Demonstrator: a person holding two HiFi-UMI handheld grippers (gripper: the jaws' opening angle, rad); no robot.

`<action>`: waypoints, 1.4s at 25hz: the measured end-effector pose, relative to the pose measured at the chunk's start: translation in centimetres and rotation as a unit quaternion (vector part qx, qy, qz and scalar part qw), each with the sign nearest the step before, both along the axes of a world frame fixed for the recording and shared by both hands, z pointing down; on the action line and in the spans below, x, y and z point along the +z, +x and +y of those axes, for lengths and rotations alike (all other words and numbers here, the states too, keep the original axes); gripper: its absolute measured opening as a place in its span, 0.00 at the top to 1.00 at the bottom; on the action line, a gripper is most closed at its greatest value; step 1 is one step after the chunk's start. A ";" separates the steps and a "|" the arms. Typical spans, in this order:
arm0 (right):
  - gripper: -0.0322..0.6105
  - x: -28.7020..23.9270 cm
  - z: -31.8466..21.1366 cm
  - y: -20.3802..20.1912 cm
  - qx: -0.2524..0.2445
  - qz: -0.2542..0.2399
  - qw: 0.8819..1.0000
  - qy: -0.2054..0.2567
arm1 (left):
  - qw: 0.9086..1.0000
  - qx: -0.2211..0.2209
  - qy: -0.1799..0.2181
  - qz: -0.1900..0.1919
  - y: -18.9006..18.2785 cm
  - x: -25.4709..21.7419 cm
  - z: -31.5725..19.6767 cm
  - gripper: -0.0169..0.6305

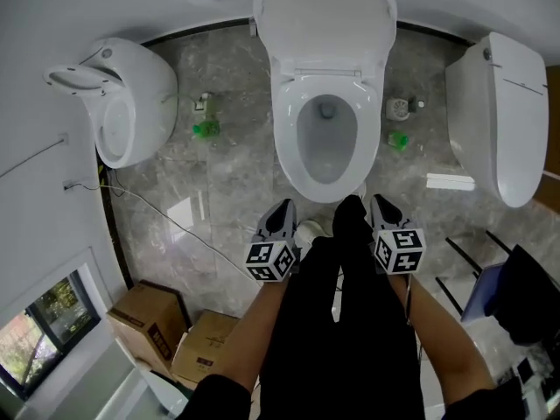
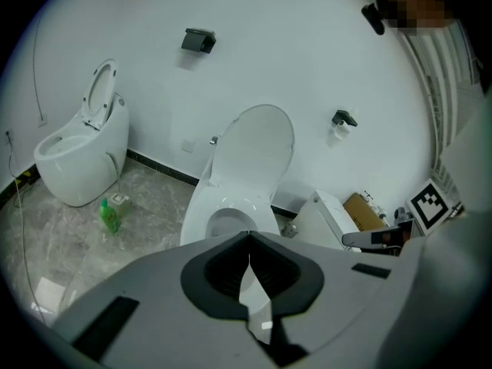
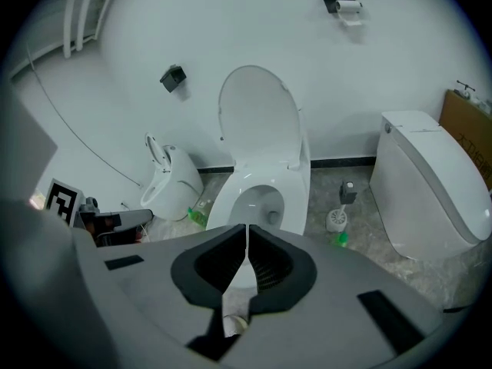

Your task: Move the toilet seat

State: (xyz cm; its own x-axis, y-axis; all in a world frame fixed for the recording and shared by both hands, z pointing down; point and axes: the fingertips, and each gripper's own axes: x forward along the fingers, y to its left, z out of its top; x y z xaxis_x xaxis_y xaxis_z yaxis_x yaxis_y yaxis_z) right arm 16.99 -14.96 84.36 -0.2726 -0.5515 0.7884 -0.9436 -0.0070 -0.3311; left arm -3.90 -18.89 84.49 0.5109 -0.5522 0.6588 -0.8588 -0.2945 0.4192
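Far left, a round toilet (image 1: 131,103) sits out of play. The left tool (image 1: 282,213) hangs low, jaws pressed together on nothing, just short of the middle bowl (image 1: 325,151). The toilet seat (image 1: 289,138) looks to lie flat on that bowl's rim, with the lid (image 1: 324,16) upright against the wall. The right tool (image 1: 383,210) mirrors its partner, closed and empty. Both flank the bowl's front, probably ready to take the seat from either side.

Toilet (image 1: 325,103) white, glossy. Floor (image 1: 227,191) grey marble, paler veins. Skirting (image 1: 188,31) black; wall (image 1: 87,7) white. Bottle (image 1: 206,129) green. Boxes (image 1: 149,322) brown cardboard. Marker cubes (image 1: 271,262) black-and-white squares. Trousers (image 1: 341,322) black.
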 end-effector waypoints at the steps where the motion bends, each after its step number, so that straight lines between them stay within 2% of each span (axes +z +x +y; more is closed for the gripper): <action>1: 0.90 1.2 0.1 -0.3 0.001 -0.001 1.000 -0.004 | 1.000 0.004 -0.001 -0.002 -0.1 1.3 0.0 0.96; 5: 0.90 5.4 0.7 -1.4 0.012 -0.009 1.000 -0.016 | 1.000 0.022 -0.015 -0.007 -0.4 5.6 0.7 0.96; 11: 0.90 10.2 2.0 -2.5 0.023 -0.016 0.999 -0.038 | 0.999 0.028 -0.038 -0.006 -0.9 9.7 2.2 0.96; 14: 0.90 12.7 2.2 -2.1 0.048 -0.019 0.997 -0.050 | 0.999 0.024 -0.046 -0.013 -1.2 11.9 2.6 0.96; 17: 0.90 14.7 2.1 -1.8 0.073 -0.017 0.996 -0.056 | 0.998 0.028 -0.045 -0.018 -1.5 13.7 2.8 0.96; 19: 0.90 15.6 1.7 -1.8 0.070 -0.008 0.996 -0.054 | 0.998 0.029 -0.043 -0.019 -1.6 14.7 2.6 0.96; 22: 0.90 16.8 1.3 -0.9 0.073 0.009 0.996 -0.051 | 0.999 0.024 -0.038 -0.008 -1.3 15.7 2.5 0.96; 25: 0.90 18.2 1.1 -0.5 0.089 0.005 0.995 -0.054 | 0.999 0.011 -0.033 0.007 -1.4 16.4 2.1 0.96; 27: 0.89 19.1 0.8 -0.9 0.082 0.006 0.995 -0.056 | 0.999 0.011 -0.029 0.007 -1.3 17.0 1.8 0.95; 30: 0.76 20.2 0.1 -1.4 0.090 -0.006 0.994 -0.061 | 0.999 0.018 -0.030 0.004 -1.0 18.2 1.6 0.94; 35: 0.61 22.0 0.4 -1.0 0.137 -0.020 0.987 -0.077 | 0.997 0.003 -0.070 0.027 -0.5 20.6 2.0 0.71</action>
State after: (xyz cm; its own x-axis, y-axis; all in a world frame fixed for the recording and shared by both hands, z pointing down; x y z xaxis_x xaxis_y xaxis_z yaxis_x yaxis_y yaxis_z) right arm 16.02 -14.54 106.39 -0.1630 -0.4834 0.8601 -0.8857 -0.3124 -0.3434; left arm -4.44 -16.94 105.10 0.5503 -0.4541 0.7007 -0.8326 -0.2346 0.5018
